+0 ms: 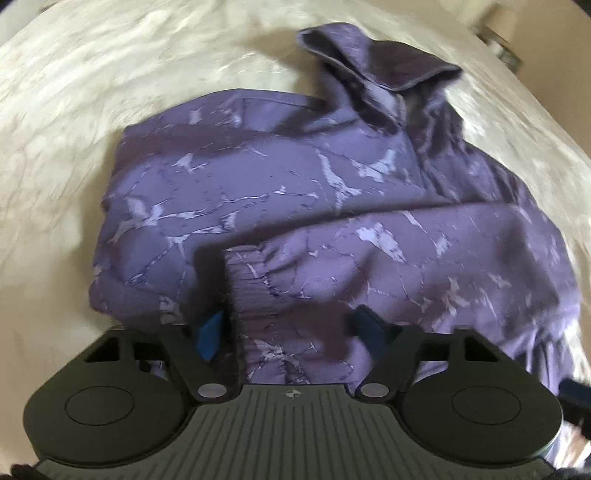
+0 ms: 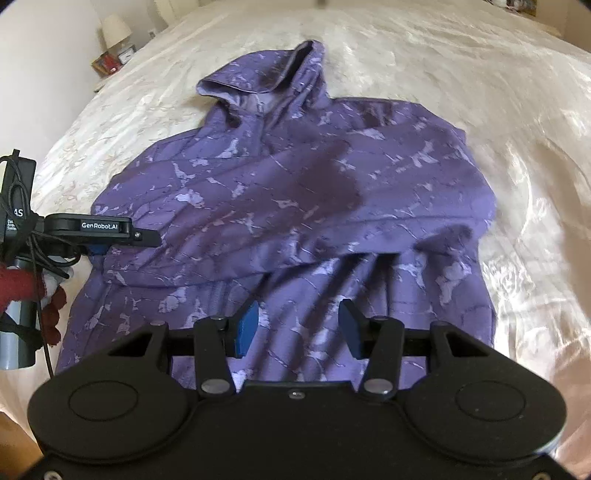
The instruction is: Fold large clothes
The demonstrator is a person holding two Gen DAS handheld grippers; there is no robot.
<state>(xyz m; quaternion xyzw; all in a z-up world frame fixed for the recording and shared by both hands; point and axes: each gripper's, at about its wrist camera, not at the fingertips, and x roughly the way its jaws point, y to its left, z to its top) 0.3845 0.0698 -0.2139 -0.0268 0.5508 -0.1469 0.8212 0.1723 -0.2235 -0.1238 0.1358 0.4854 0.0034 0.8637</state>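
A purple marbled hoodie [image 1: 280,192] lies on a cream bedspread [image 1: 74,110], hood [image 1: 376,62] at the far end, both sleeves folded across the body. My left gripper [image 1: 290,332] is open, its blue pads either side of a ribbed sleeve cuff [image 1: 251,280] that lies between them. In the right wrist view the hoodie [image 2: 295,192] fills the middle, hood [image 2: 266,77] away from me. My right gripper [image 2: 299,325] is open and empty just above the hoodie's lower part. The left gripper [image 2: 147,236] shows at the hoodie's left edge.
The cream bedspread [image 2: 461,66] stretches all around the hoodie. A bedside table with a lamp [image 2: 116,31] and small items stands at the far left. A red-gloved hand [image 2: 22,284] holds the left gripper's handle.
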